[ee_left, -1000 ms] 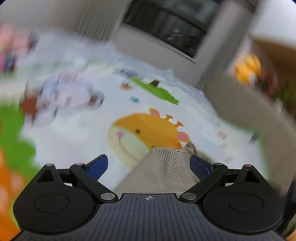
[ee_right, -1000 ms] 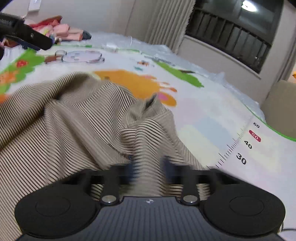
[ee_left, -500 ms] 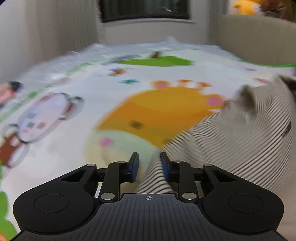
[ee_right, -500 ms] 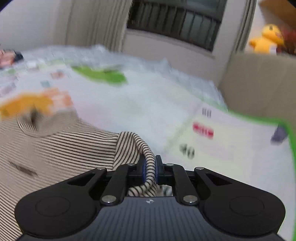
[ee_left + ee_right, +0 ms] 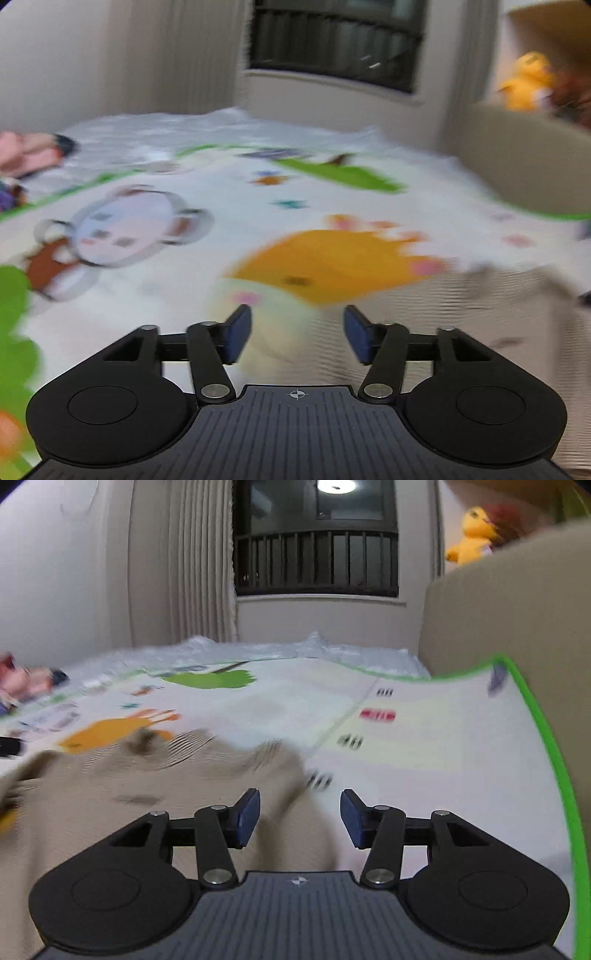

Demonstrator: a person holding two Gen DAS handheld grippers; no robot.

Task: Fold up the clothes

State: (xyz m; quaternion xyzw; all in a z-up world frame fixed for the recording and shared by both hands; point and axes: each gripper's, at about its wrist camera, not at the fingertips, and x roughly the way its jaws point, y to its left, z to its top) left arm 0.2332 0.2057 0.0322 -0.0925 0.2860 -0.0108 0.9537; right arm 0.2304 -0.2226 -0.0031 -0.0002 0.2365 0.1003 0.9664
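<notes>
A beige top (image 5: 110, 812) with fine dark stripes lies spread and rumpled on the mat, filling the 7 to 9 o'clock part of the right wrist view. In the left wrist view it (image 5: 480, 314) sits at 4 o'clock. Blur hides what may be its neckline.

Beige striped shirt (image 5: 155, 805), white cartoon-print mat (image 5: 424, 753) edged green

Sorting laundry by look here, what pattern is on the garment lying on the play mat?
The garment has thin dark stripes on beige, clearest in the right wrist view.
</notes>
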